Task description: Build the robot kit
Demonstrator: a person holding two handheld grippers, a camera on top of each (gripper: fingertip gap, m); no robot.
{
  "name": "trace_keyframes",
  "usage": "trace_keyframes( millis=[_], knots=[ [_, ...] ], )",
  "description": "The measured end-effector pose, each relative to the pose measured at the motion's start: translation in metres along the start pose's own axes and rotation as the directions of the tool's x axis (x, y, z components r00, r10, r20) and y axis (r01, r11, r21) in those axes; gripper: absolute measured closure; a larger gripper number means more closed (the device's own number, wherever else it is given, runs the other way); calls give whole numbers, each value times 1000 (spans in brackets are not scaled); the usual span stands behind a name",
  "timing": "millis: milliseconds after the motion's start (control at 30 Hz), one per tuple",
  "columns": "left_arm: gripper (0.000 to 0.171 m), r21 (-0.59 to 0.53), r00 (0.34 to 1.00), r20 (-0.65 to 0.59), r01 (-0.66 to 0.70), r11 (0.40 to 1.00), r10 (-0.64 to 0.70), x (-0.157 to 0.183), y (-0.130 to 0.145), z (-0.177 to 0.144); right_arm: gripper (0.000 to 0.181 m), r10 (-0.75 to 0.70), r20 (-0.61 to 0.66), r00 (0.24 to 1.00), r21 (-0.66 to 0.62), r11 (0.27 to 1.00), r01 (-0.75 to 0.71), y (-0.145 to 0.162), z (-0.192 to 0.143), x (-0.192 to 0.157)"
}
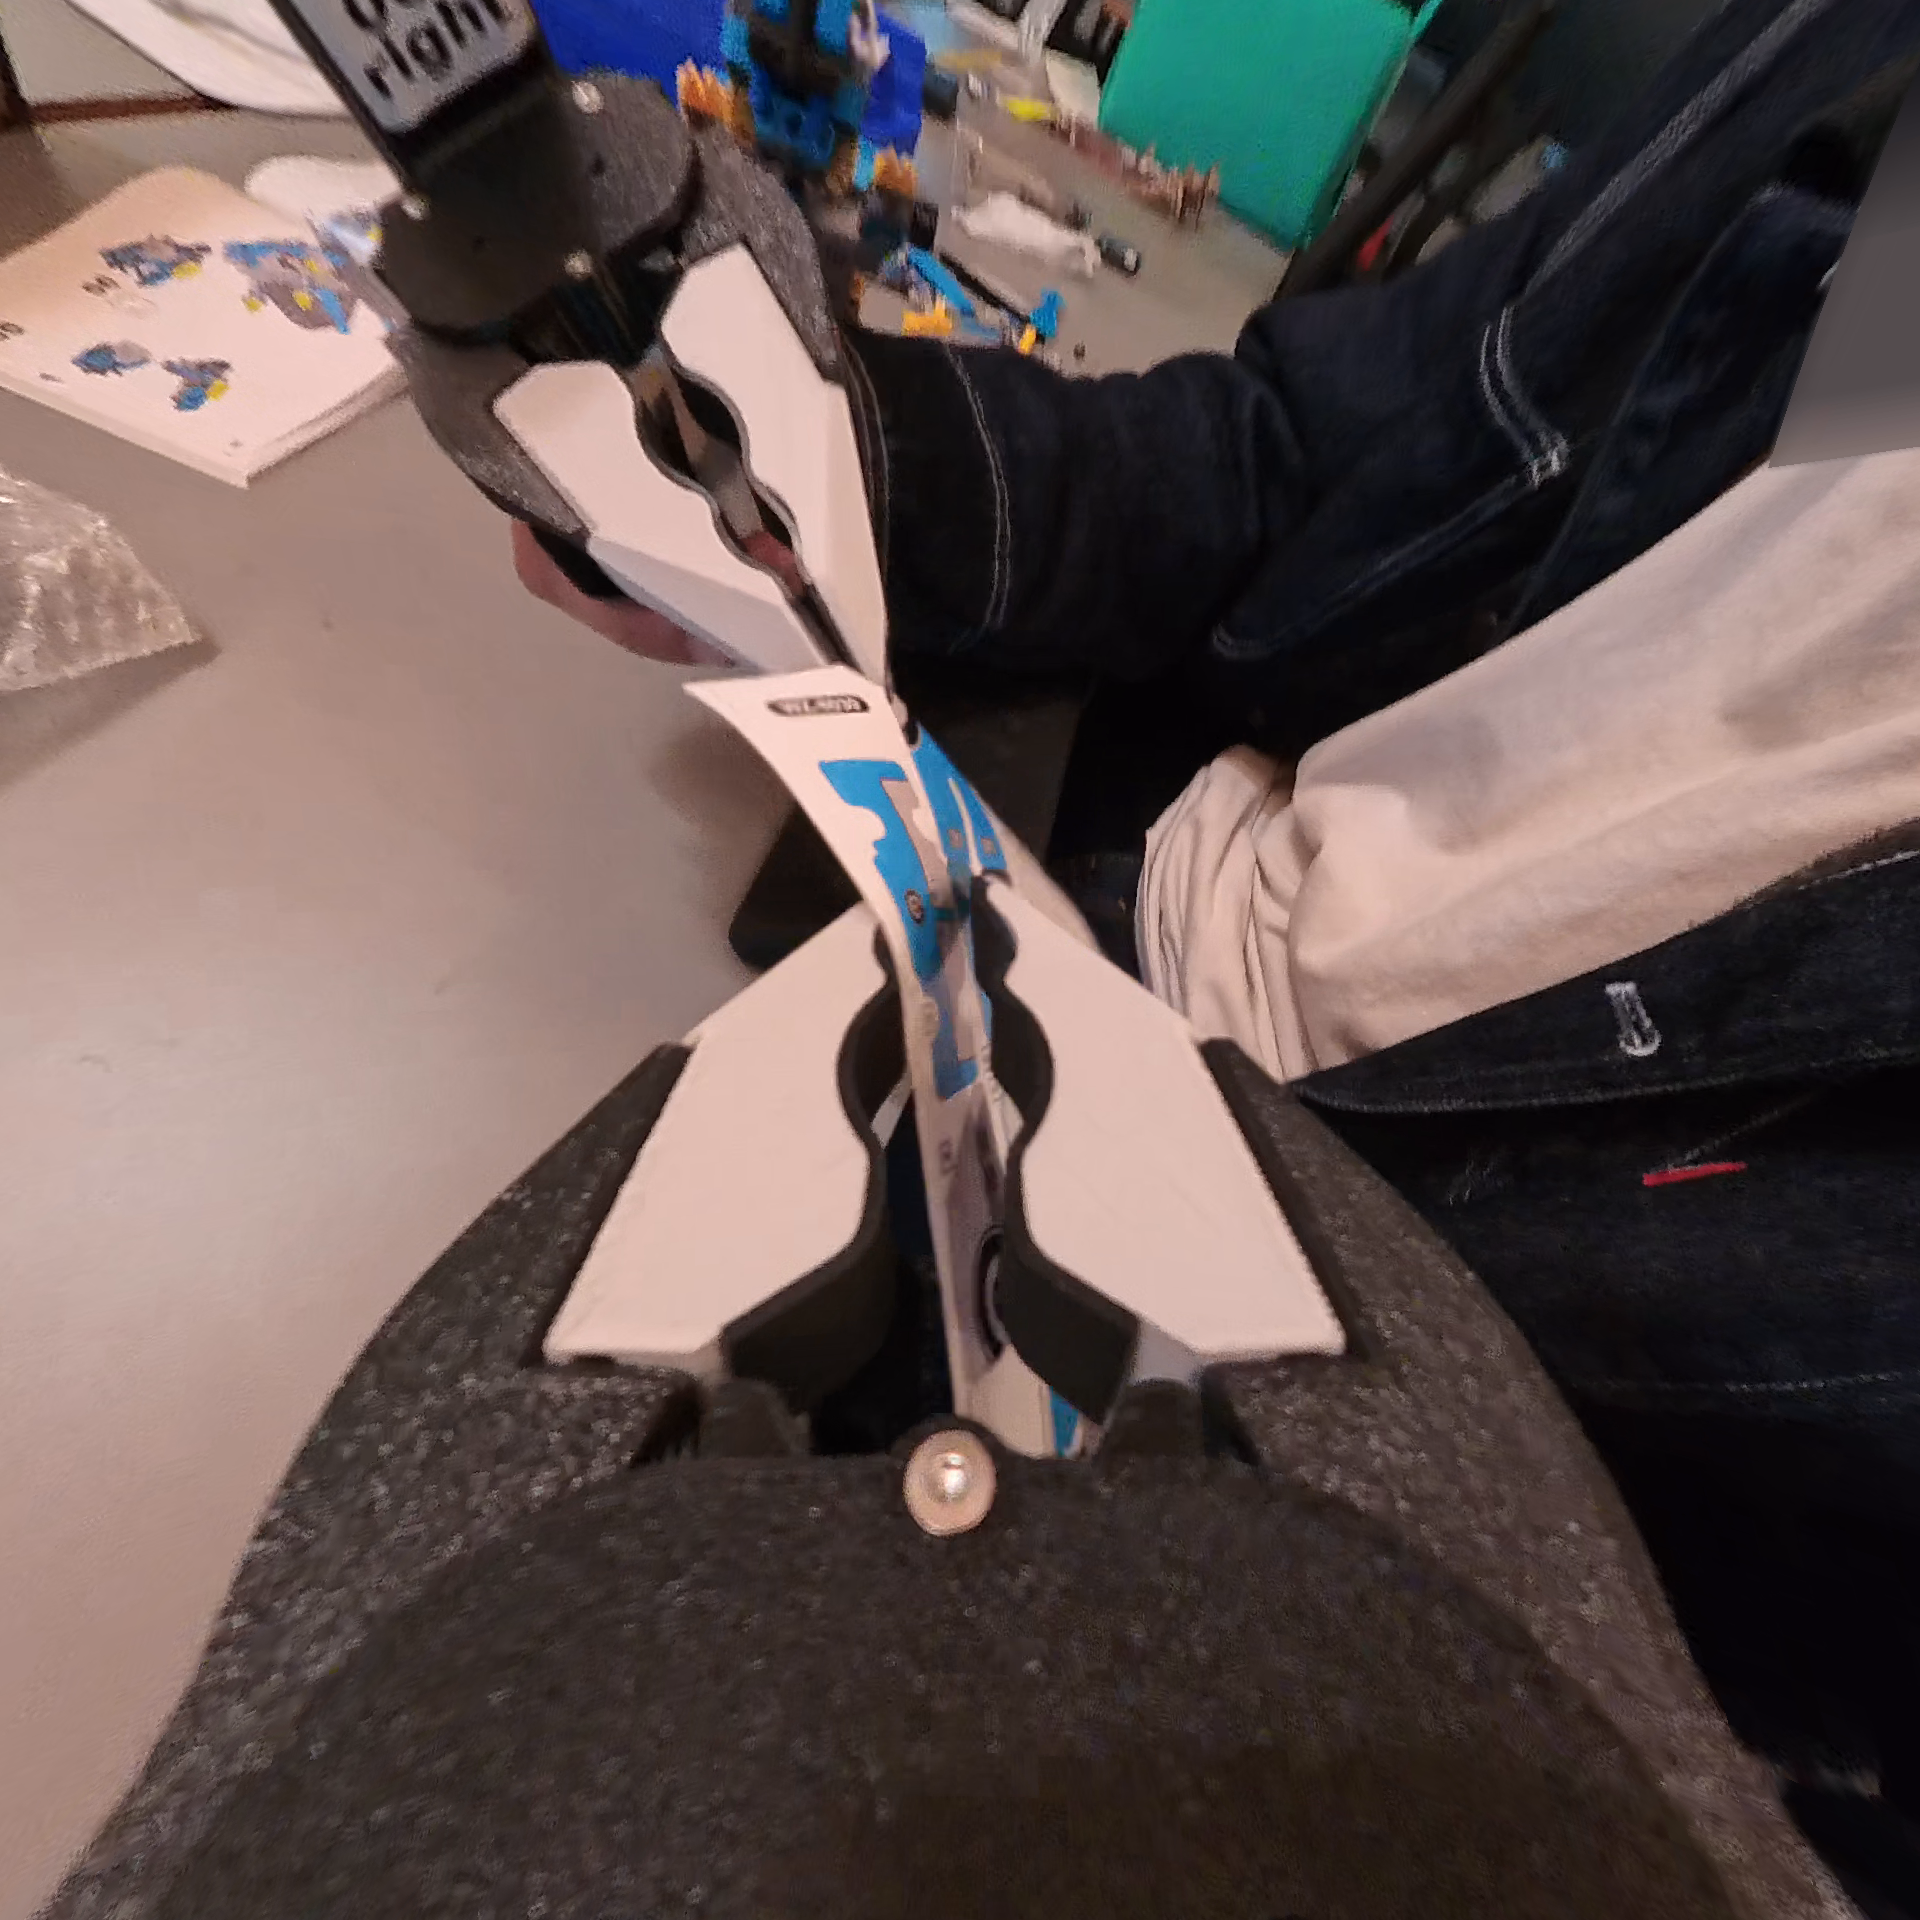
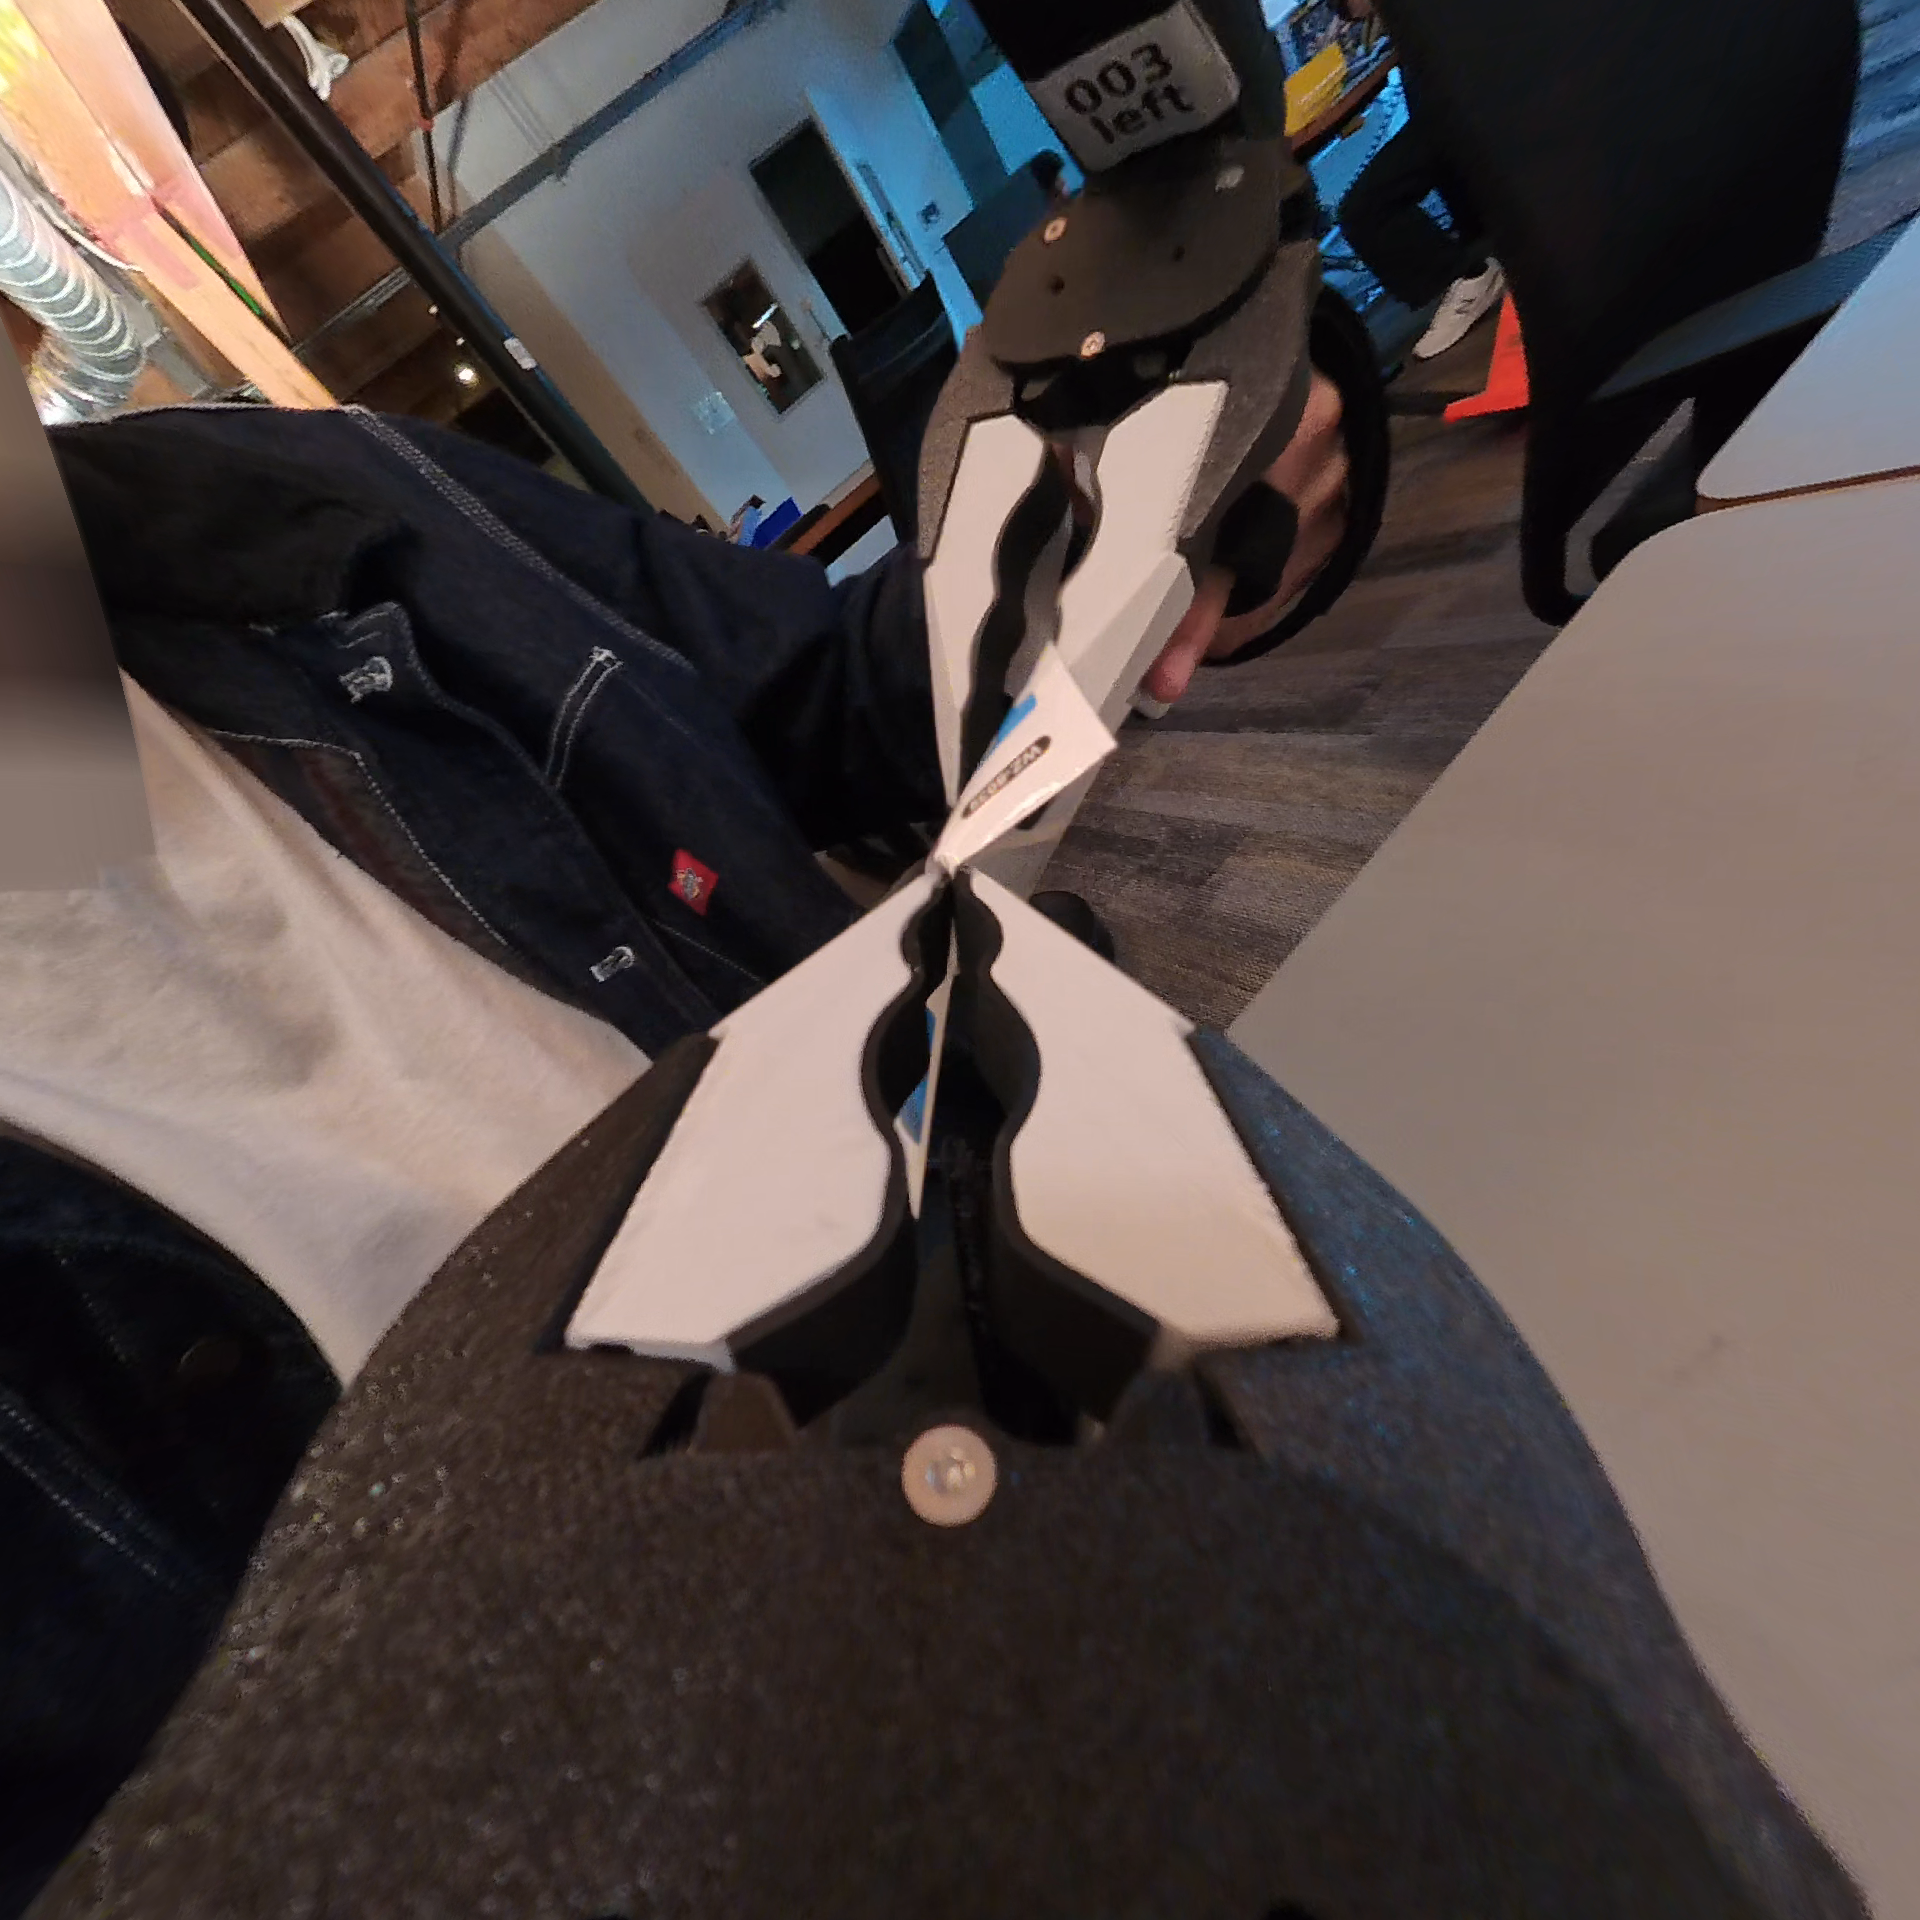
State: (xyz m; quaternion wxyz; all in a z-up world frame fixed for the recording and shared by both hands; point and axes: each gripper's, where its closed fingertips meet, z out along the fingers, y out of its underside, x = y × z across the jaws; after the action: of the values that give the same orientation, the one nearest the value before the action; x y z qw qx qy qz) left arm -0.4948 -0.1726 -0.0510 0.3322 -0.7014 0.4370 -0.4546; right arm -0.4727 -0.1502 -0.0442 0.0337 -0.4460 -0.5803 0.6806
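Sticker sheet (image 1: 883, 821), white with blue printed shapes, is stretched in the air between my two grippers, above my lap and just off the edge of the grey table (image 1: 312, 935). My left gripper (image 1: 951, 914) is clamped on one end of it: the strip runs down between the white fingers (image 1: 769, 1143) and out past their tips, curling toward the other tool. My right gripper (image 2: 951, 883) pinches the far corner of the same sheet at its very tips, jaws pressed together, with a thin slice of the paper showing edge-on in the gap. From the right wrist view the sheet (image 2: 1023, 769) fans out beyond the tips, and the left gripper (image 2: 971, 769) faces me with its jaws closed on the paper. From the left wrist view the right gripper (image 1: 873, 665) comes in from above, tips touching the sheet's upper edge.

Around that: my dark denim jacket (image 1: 1403, 468) and pale shirt (image 1: 1507, 748) sit to the right. On the table lie an open instruction booklet (image 1: 177, 322), a crumpled clear plastic bag (image 1: 62, 592), and farther back a blurred blue and yellow brick model (image 1: 810, 104) with loose pieces.
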Motion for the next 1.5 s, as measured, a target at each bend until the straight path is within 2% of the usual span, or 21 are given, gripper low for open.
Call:
trace_keyframes(
  millis=[100,200,267,333,367,433,467,533,633,700,800,933,1033,1267,1300,1367,1500],
  knots=[
    [171,81,1000,14,27,996,-28,-6,-3,-2,181,7,-75,997,32,999,-4,-5,-3,14],
    [171,112,991,108,71,991,-83,-23,1,-7,179,-42,-271,962,108,991,74,-22,-17,38],
    [171,198,967,191,131,971,-169,-38,-5,-16,166,-174,-463,869,145,952,268,-47,-33,40],
    [171,330,915,259,218,919,-310,-58,-11,-32,156,-310,-565,765,105,892,439,-63,-34,23],
    [171,396,895,253,251,883,-368,-63,-14,-39,152,-361,-575,734,59,877,477,-64,-27,14],
    [171,492,893,217,249,834,-394,-60,-21,-46,143,-428,-509,747,-18,872,489,-53,-4,1],
    [171,516,894,210,242,822,-396,-58,-22,-47,132,-430,-513,743,-58,881,470,-48,4,7],
    [171,521,905,191,235,820,-380,-50,-23,-41,121,-466,-551,692,-131,868,480,-39,14,22],
    [171,512,919,182,214,832,-349,-41,-24,-32,122,-495,-591,636,-166,847,505,-37,20,30],
    [171,503,927,186,195,842,-326,-37,-26,-26,121,-487,-586,648,-180,858,482,-32,24,34],
    [171,486,941,188,160,859,-282,-30,-30,-21,129,-452,-505,736,-161,886,434,-20,33,28],
    [171,468,953,187,125,875,-236,-22,-32,-17,132,-355,-385,852,-78,932,353,-18,36,13],
    [171,464,961,195,87,881,-197,-15,-36,-15,136,-287,-309,907,-16,955,297,-21,34,3],
    [171,385,940,340,-105,917,-35,-6,-38,-13,158,-155,-226,962,71,982,175,-28,30,0],
    [171,373,937,348,-114,921,-25,-4,-37,-13,160,-159,-248,956,72,981,182,-30,28,3],
    [171,356,929,367,-98,929,-43,-8,-33,-14,160,-219,-330,918,67,965,254,-35,22,9],
    [171,389,930,349,-30,921,-117,-15,-30,-17,151,-295,-371,881,-12,950,313,-30,26,8]
  ],
)
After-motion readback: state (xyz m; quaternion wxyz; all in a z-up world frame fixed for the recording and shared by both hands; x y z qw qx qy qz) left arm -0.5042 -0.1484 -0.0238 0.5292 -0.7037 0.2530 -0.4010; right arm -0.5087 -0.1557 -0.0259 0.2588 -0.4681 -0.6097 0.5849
